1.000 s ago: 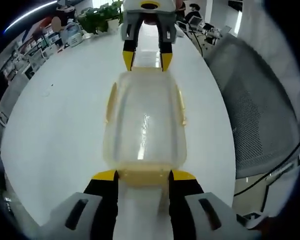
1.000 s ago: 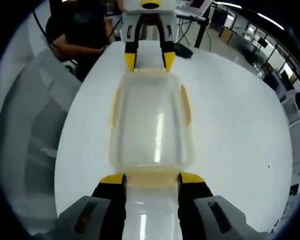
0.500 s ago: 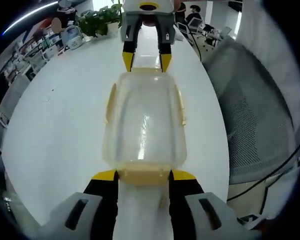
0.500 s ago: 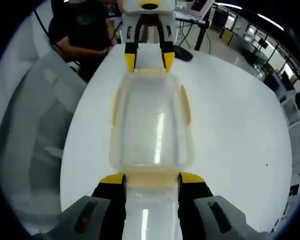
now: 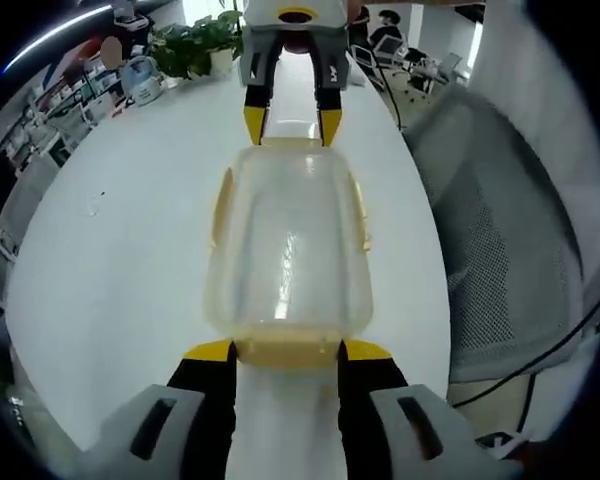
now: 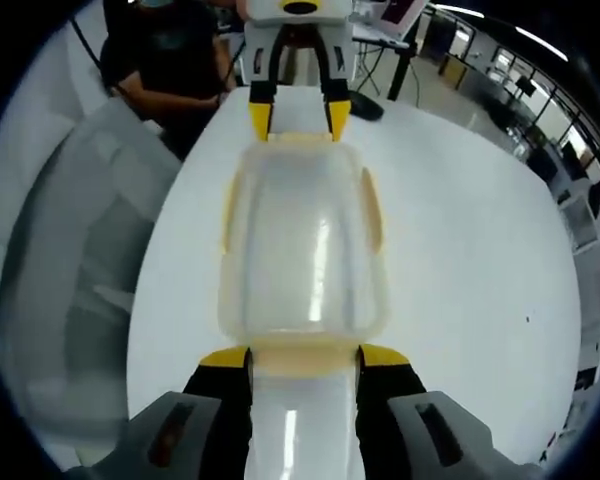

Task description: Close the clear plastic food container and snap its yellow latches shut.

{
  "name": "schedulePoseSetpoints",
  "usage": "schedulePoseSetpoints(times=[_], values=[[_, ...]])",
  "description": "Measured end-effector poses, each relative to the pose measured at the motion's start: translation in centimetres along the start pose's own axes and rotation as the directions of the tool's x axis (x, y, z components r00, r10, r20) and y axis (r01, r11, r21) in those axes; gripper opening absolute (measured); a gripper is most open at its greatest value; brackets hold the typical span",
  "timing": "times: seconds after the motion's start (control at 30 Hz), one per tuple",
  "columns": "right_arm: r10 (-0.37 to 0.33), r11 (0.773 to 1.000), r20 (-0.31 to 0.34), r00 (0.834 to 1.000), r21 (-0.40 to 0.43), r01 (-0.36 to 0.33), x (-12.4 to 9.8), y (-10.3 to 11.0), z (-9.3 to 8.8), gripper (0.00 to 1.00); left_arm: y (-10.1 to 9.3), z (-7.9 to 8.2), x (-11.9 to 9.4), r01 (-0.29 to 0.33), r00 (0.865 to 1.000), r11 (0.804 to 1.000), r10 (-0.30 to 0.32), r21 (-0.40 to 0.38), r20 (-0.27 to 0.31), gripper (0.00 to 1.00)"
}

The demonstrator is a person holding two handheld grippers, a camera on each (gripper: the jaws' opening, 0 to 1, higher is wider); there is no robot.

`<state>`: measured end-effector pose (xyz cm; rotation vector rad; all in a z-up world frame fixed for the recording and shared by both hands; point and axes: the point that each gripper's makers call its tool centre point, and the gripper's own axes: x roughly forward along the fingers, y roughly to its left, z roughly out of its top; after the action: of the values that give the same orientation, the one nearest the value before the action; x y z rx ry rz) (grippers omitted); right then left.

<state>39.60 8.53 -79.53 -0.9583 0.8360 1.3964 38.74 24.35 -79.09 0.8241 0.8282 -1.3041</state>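
smooth, glossy white table fills the middle of both views, its curved edge dropping away to a grey mesh office chair on one side. beyond the far end of the table in the left gripper view sit a leafy green plant and blurred office clutter; in the right gripper view a person in a dark top sits at the table's far edge, arms partly cut off by the rim.

the clear plastic food container lies flat on the table, lengthwise between the two grippers. it is a rounded rectangle of cloudy, translucent plastic with a bright streak of glare down its middle, and its lid looks seated on top. soft yellow latches run along its long sides; whether they are snapped down is hard to make out through the plastic.

the left gripper has its black, yellow-tipped jaws spread about as wide as the container's short end, one tip at each near corner, touching or just beside the yellowish end latch; it does not clamp anything. the right gripper stands the same way at the opposite short end, jaws parted, tips at the corners. each gripper also appears at the far end of the other's view, jaws apart there too.
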Motion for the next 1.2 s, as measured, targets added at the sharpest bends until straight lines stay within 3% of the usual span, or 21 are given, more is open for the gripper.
schedulePoseSetpoints(times=[0.83, 1.2], values=[[-0.002, 1.000, -0.027, 1.000, 0.020, 0.002, -2.5, 0.6, -4.4, 0.39, -0.5, 5.0, 1.4, 0.011, 1.000, 1.000, -0.012, 0.017, 0.017, 0.39], [0.004, 1.000, -0.025, 1.000, 0.019, -0.004, -3.1, 0.7, -5.8, 0.39, -0.8, 6.3, 1.9, 0.011, 1.000, 1.000, -0.011, 0.014, 0.013, 0.39]])
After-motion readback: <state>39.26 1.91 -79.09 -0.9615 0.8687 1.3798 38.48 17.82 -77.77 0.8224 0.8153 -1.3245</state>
